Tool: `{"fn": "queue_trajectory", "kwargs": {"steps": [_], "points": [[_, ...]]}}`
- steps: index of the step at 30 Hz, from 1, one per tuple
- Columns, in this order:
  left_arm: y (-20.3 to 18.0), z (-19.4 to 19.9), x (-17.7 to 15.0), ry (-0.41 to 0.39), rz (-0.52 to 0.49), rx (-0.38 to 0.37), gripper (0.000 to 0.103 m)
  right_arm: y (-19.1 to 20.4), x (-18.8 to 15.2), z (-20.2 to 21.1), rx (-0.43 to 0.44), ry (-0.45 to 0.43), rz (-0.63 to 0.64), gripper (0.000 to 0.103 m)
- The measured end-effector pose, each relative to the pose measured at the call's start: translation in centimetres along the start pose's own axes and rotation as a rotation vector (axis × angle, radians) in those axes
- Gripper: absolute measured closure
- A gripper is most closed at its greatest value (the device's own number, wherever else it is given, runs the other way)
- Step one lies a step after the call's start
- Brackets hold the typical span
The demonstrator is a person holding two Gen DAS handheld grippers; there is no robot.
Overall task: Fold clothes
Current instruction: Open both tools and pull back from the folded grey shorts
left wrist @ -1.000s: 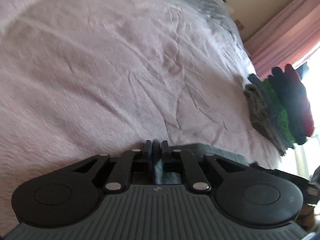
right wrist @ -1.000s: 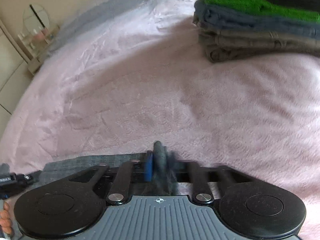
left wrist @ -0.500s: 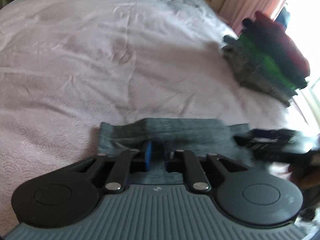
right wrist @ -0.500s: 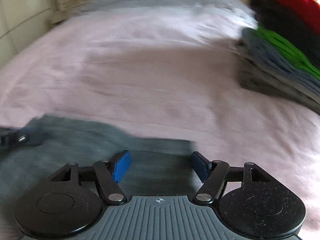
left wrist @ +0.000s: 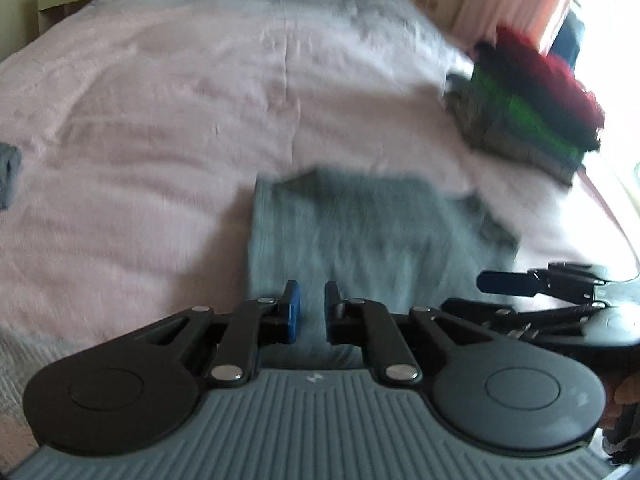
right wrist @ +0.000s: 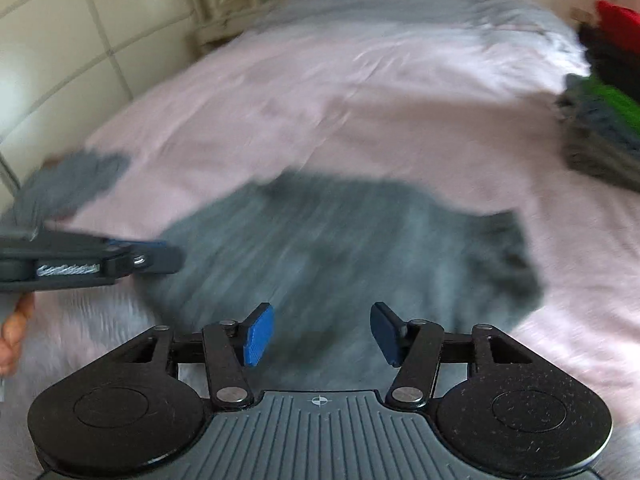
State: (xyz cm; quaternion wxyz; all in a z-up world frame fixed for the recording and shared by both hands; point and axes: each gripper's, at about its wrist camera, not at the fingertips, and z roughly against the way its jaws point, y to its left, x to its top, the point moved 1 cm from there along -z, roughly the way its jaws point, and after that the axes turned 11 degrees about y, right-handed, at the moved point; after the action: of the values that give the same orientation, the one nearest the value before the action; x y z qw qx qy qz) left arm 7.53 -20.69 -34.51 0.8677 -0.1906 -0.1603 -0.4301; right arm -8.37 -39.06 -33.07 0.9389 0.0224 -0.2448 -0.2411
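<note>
A grey garment (left wrist: 360, 232) is laid flat on the pink bed (left wrist: 160, 100), low in the middle of both frames, a sleeve or corner sticking out at its right edge. The left hand-held gripper (left wrist: 312, 316) is seen just above the garment's near edge, its blue pads parted by a narrow gap with no cloth pinched between them. The right hand-held gripper (right wrist: 318, 334) is held wide apart, empty, over the near part of the same cloth. A stack of folded clothes (left wrist: 528, 108) is seen at the right of the frame, well apart from the garment.

The step is judged to be a release between folds, or the laying-out of a piece. Next, an edge or corner would have to be pinched cleanly by both grippers, but which edge cannot be settled from here.

Much is smeared by motion blur: the garment's outline, its kind and any folds already in it cannot be made out. A second grey piece (right wrist: 68, 188) is cut off at the left edge
</note>
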Motion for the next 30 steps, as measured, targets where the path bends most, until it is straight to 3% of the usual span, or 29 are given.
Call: {"fn": "queue_trajectory", "kwargs": {"steps": [2,4,10,11,12,15,17,19,21,30], "points": [[0.7,-1.4,-0.6,0.019,-0.007,0.019,0.099,0.3,-0.8,-0.3,-0.027,0.019,-0.001,0.046],[2.0,-1.5,-1.1,0.010,0.029,-0.012,0.100,0.5,-1.5,-0.6,-0.054,0.039,-0.002,0.046],[3.7,1.2,-1.2,0.016,0.042,0.002,0.100,1.3,-3.8,-1.4,-0.135,0.096,-0.008,0.046],[3.9,1.9,-1.2,0.025,0.055,0.025,0.098,1.1,-3.7,-0.5,-0.144,0.107,-0.043,0.046],[4.1,2.7,-1.2,0.037,0.070,0.048,0.090,0.9,-3.5,0.3,-0.151,0.117,-0.078,0.046],[4.7,5.8,-0.9,0.136,0.152,0.050,0.084,1.0,-3.9,4.5,-0.135,0.135,-0.181,0.046],[4.5,8.3,-1.1,0.205,0.190,0.047,0.077,1.6,-4.0,7.1,-0.069,0.152,-0.274,0.044],[3.8,10.9,-1.6,0.237,0.206,0.050,0.073,2.4,-4.4,9.5,-0.022,0.162,-0.348,0.027],[2.9,13.1,-2.1,0.256,0.204,0.047,0.064,3.5,-4.8,11.7,0.004,0.168,-0.403,0.021],[-1.9,20.3,-2.7,0.272,0.075,0.087,0.058,7.5,-4.9,16.8,-0.029,0.198,-0.385,0.021]]}}
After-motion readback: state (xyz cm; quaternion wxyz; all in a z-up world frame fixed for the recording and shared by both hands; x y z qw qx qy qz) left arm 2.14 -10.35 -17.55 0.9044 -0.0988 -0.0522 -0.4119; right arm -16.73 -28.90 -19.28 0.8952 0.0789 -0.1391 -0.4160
